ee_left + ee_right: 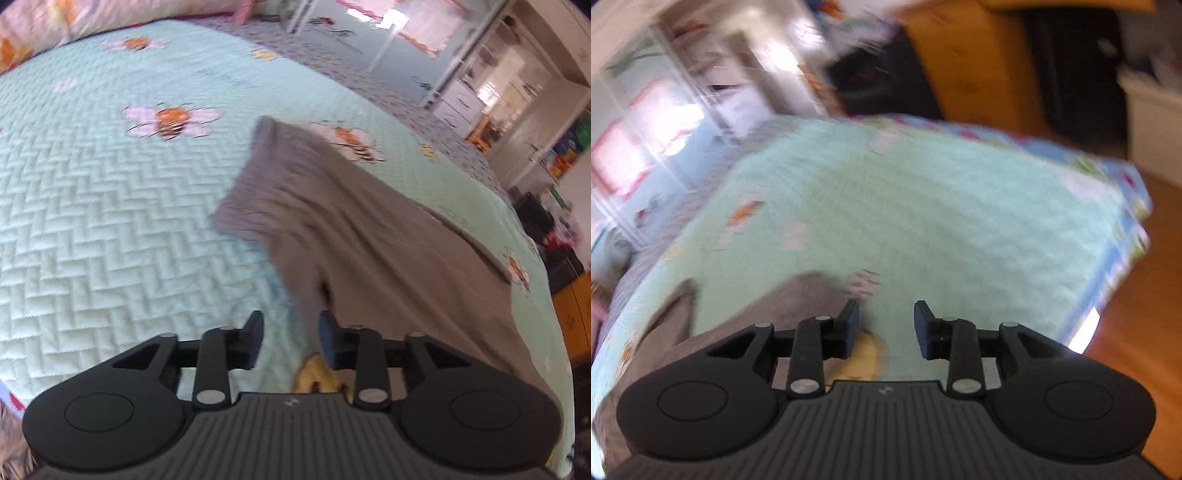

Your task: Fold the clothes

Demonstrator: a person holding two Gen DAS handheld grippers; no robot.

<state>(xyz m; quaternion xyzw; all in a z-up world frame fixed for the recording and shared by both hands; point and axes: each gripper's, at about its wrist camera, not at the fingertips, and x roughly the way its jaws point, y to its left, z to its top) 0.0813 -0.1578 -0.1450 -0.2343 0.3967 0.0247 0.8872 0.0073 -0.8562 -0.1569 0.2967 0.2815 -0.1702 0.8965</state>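
Note:
A grey garment (332, 221) lies spread on the mint quilted bedspread (110, 221), running from the middle of the left wrist view down to its right side. My left gripper (291, 334) hovers over the garment's near left edge with its jaws apart; no cloth is pinched between them. In the blurred right wrist view the same grey garment (757, 306) shows at the lower left. My right gripper (886, 325) stands open above bare bedspread (942, 221), to the right of the cloth. A yellow patch (868, 350) sits just under its fingers.
A floral pillow (55, 26) lies at the bed's far left. White shelves (461, 92) and an orange wooden cabinet (576, 314) stand beyond the bed's right edge. The wooden floor (1137, 295) lies past the bed's bordered corner (1123, 229).

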